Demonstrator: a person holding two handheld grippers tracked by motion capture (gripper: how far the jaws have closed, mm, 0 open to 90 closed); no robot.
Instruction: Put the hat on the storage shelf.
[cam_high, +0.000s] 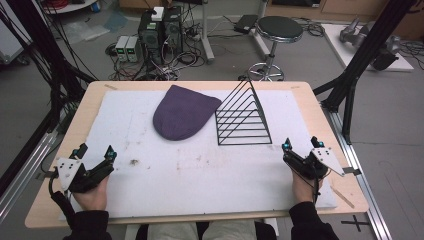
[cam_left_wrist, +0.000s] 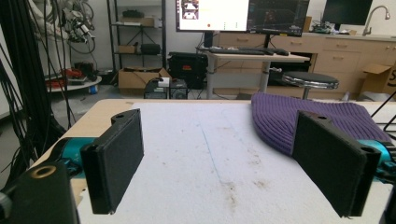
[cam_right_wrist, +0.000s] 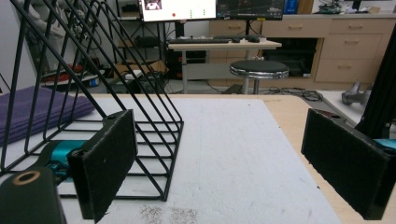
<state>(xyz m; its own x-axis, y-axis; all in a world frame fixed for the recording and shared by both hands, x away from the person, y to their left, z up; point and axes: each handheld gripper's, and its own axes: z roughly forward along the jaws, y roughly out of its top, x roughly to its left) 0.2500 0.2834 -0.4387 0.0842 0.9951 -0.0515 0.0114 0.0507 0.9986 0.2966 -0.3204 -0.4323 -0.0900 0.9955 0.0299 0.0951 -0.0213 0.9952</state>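
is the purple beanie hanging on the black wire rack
No, the purple beanie lies flat on the white mat, beside the black wire rack.

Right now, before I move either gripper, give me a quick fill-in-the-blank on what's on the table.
1. The knit hat lying on the white mat is ____ in colour.
2. The black wire rack stands to the ____ of the hat in the high view.
3. The left gripper and the right gripper both have their jaws ____, holding nothing.

Missing words: purple; right; open
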